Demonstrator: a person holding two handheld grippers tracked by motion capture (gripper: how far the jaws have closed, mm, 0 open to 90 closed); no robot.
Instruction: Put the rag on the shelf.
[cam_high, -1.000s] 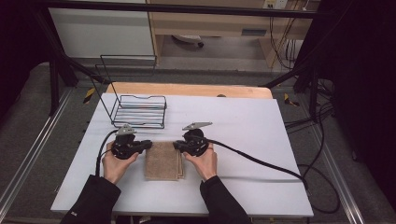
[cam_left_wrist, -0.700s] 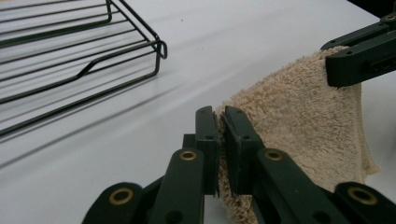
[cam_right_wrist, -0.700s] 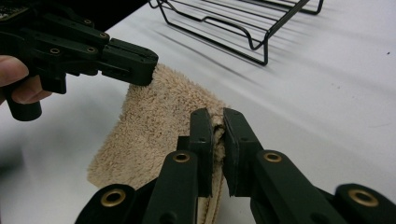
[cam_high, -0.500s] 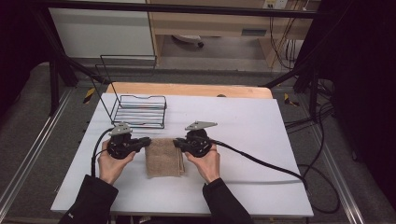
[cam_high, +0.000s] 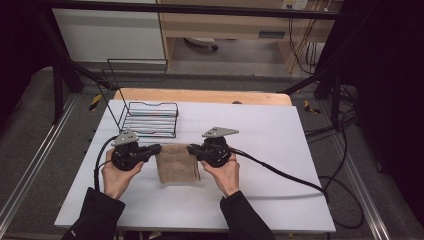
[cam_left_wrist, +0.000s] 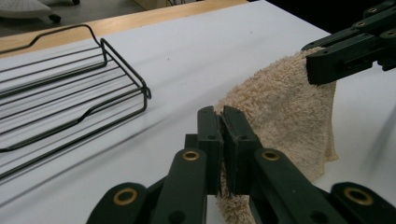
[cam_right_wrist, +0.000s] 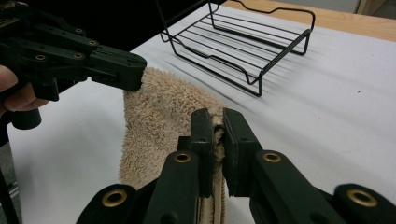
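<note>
Towel (cam_high: 177, 162) position: I see the beige cloth near the middle of the white table (cam_high: 280, 150), held up by its two far corners, with its lower part draped onto the tabletop. My left gripper (cam_high: 153, 149) is clenched on the towel's left far corner; in the left gripper view its jaws stand pressed together with pile between them (cam_left_wrist: 223, 140). My right gripper (cam_high: 192, 149) is clenched on the right far corner; in the right gripper view a folded edge of cloth sits pinched in its jaws (cam_right_wrist: 215, 137). Each gripper view also records the opposite gripper biting the other corner, with the cloth sagging between the two.

Wire rack (cam_high: 150, 119): black, standing on the table just beyond the left gripper, apart from the towel. A wooden board (cam_high: 200, 96) lies along the table's far edge.

Markings: I can read no brand, label or lettering on the towel, the rack or the grippers.
</note>
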